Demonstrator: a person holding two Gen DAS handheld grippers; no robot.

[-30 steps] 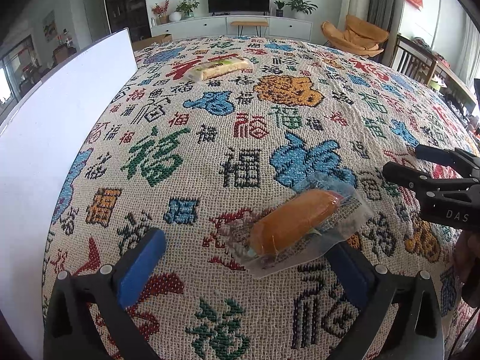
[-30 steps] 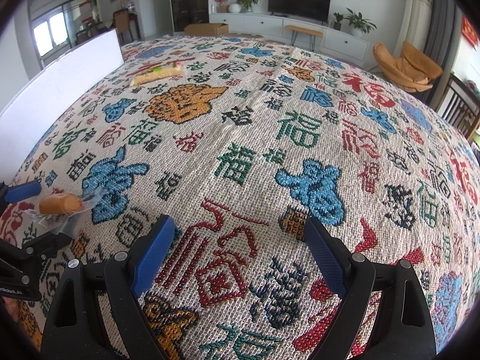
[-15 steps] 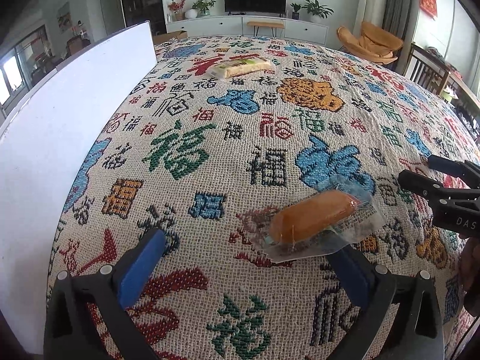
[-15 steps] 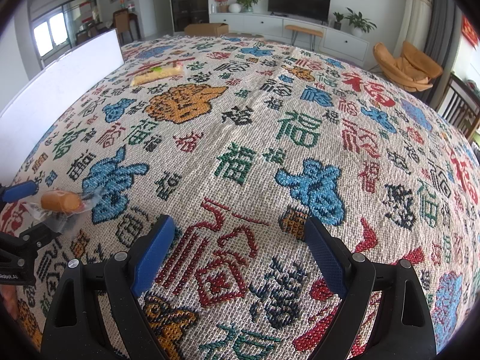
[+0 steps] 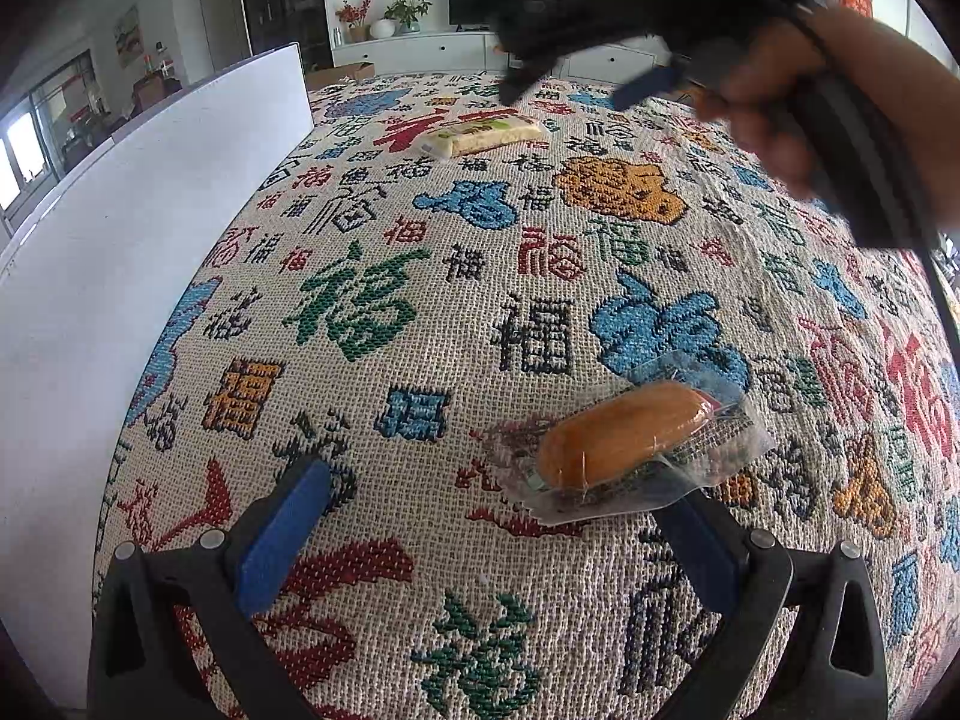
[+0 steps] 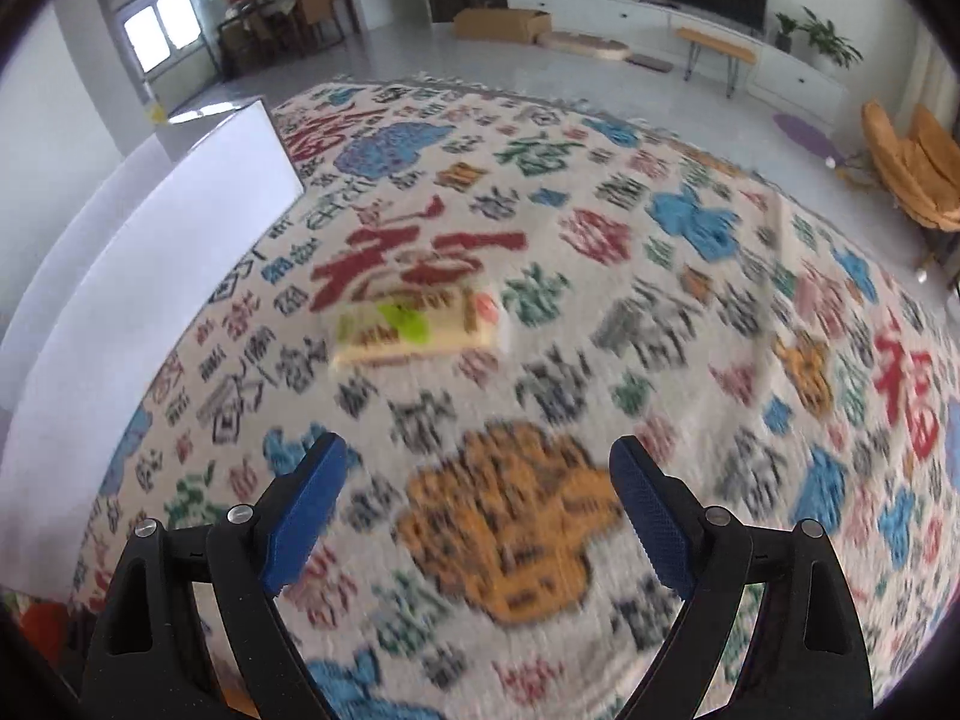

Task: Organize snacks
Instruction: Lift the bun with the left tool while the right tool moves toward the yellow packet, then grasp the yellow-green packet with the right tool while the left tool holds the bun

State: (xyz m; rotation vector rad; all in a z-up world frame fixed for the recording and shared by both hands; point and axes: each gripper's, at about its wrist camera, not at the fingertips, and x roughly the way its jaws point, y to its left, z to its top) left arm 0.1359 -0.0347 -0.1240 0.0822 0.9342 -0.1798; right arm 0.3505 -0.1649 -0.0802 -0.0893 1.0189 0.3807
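An orange bun in a clear wrapper (image 5: 624, 441) lies on the patterned cloth (image 5: 420, 252), just ahead of my left gripper (image 5: 486, 531) and close to its right finger. That gripper is open and holds nothing. A pale snack pack with green print (image 5: 483, 133) lies far back; it also shows, blurred, in the right wrist view (image 6: 417, 324). My right gripper (image 6: 477, 513) is open and empty, hovering above the cloth short of that pack. In the left wrist view the right gripper (image 5: 588, 69) appears blurred at the top, held by a hand (image 5: 774, 90).
A tall white board (image 5: 120, 228) stands along the cloth's left edge, also visible in the right wrist view (image 6: 144, 252). Beyond the cloth are a TV cabinet (image 6: 708, 6), a cardboard box (image 6: 501, 23) and an orange chair (image 6: 918, 162).
My right gripper has swung from the near right of the cloth up and toward the far pale snack pack, crossing the top of the left wrist view. The left gripper has drawn back slightly.
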